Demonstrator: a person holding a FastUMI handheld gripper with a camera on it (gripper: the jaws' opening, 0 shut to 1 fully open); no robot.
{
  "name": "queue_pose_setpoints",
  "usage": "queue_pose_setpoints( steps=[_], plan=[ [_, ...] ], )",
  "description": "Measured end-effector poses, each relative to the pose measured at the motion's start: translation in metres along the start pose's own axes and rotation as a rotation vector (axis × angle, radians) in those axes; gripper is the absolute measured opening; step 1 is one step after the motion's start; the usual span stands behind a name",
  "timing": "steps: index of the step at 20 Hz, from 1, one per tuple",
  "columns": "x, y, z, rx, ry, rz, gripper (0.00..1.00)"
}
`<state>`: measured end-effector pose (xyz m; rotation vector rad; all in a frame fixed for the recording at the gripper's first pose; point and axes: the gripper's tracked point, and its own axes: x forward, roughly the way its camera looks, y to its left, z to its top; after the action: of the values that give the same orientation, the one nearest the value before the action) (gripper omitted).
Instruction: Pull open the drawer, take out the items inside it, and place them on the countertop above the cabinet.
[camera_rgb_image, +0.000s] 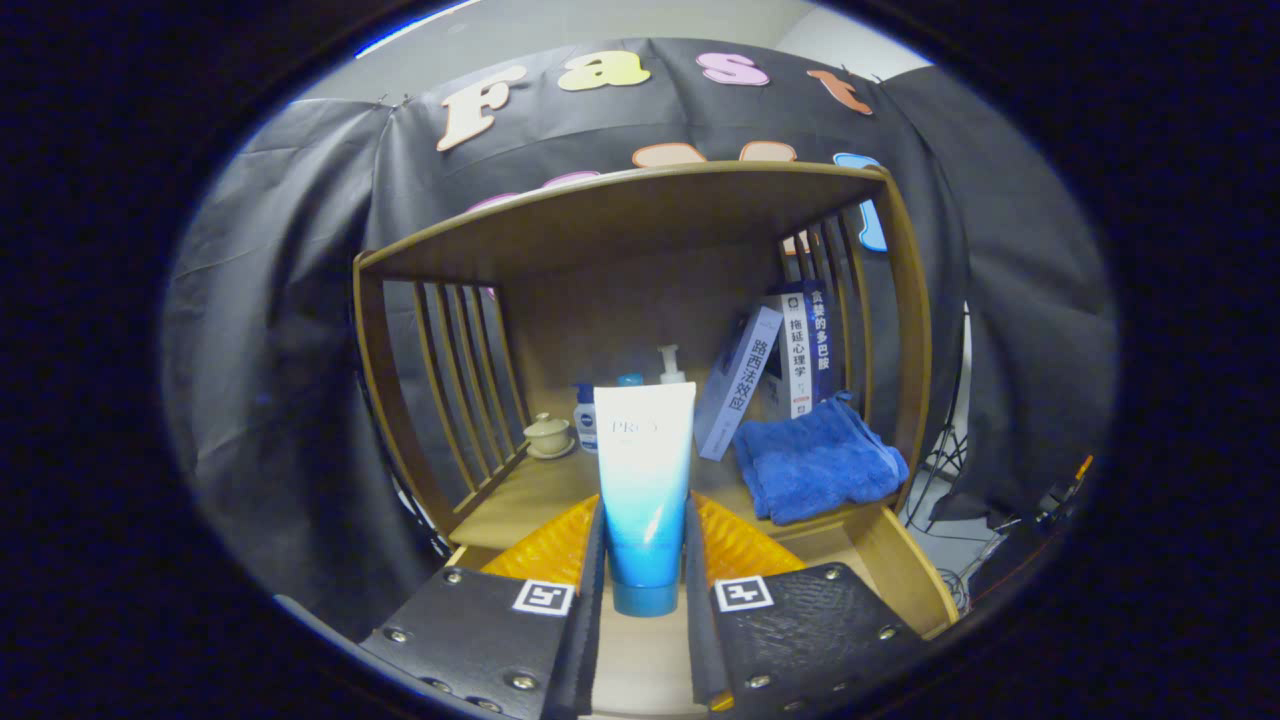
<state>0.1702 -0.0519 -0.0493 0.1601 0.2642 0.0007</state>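
Since the tube (645, 490) is standing cap-down between the two fingers of the tool (645, 600) with the wooden desk (520, 500) spread out just beyond it, I would judge that this item is already out of the drawer and is being carried to, or set upon, the top of the cabinet. Both fingers look pressed against the tube's lower sides, so the tool is closed on it, with only the tube's width between the jaws. Whether its cap touches the wood beneath I cannot tell. The drawer itself is not something I can make out from here (so I can't say if more is left inside). Farther back on the desk sit a small lidded cup (548, 435) on the left, some bottles (590, 415) behind the tube, leaning books (775, 370), and a folded blue towel (815, 460) on the right. What remains, I think, is letting go of the tube.
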Motion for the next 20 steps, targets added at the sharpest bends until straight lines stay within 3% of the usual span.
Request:
queue_pose_setpoints(
  steps=[12, 20],
  plan=[
    [0.120, 0.020, -0.068, -0.066, 0.104, -0.062, 0.37],
    [0.169, -0.001, -0.086, -0.007, 0.148, -0.134, 0.37]
  ],
)
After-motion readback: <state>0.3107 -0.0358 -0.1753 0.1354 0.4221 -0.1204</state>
